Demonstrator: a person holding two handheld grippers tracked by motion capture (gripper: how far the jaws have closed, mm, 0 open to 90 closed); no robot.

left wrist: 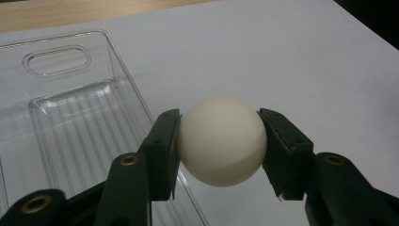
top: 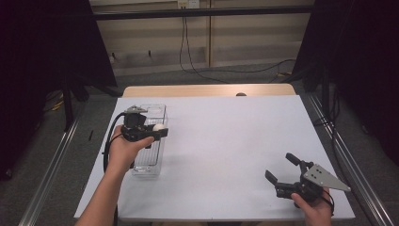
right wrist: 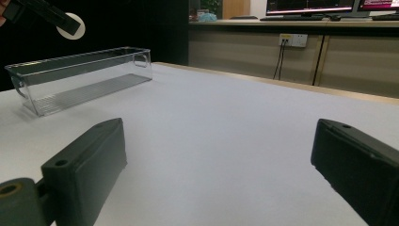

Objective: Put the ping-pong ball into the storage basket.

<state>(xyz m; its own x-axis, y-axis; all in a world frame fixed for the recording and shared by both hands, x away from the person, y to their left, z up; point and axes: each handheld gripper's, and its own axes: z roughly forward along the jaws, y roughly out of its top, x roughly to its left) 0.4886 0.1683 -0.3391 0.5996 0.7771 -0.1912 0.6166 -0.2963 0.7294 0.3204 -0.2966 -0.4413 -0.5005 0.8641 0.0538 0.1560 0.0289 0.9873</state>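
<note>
Fingers (left wrist: 162, 141) of the left gripper (left wrist: 221, 141) pinched on a white ball (left wrist: 221, 140), held above the clear bin's (top: 155, 113) right rim (bin empty), right gripper (top: 280, 168) spread wide, holding nothing, well apart.

We see a table (top: 226, 89) of pale wood, nearly all of it covered by a white sheet (top: 226, 150) that leaves a bare strip along the far edge. On the sheet's left side lies a clear, empty bin (top: 157, 110), set lengthwise.
</note>
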